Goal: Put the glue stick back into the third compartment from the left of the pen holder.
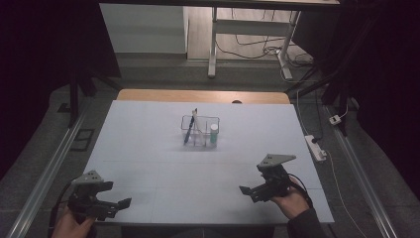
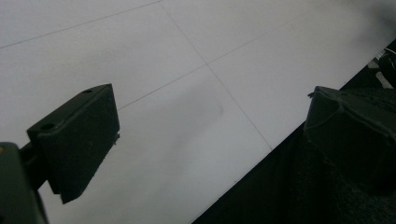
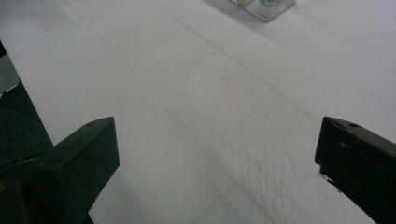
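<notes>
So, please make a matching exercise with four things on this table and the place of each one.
Things:
1. clear organizer
2. dark pen
3. left gripper
4. right gripper

Places:
A. near right edge, held in a hand
B. middle of the white sheet
C. near left corner, jaws apart
D. leaning in the organizer's left side

Pairs: 1-B, 2-D, 3-C, 4-A

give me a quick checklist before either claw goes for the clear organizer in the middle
1. Left claw open with nothing held: ok.
2. Right claw open with nothing held: ok.
3. White mat bare between both claws and the clear organizer: ok.
4. Organizer upright, away from the mat's edges: ok.
5. Dark pen leans above the rim, could snag: not ok.
6. Green-capped bottle loose or wedged: cannot tell.
</notes>
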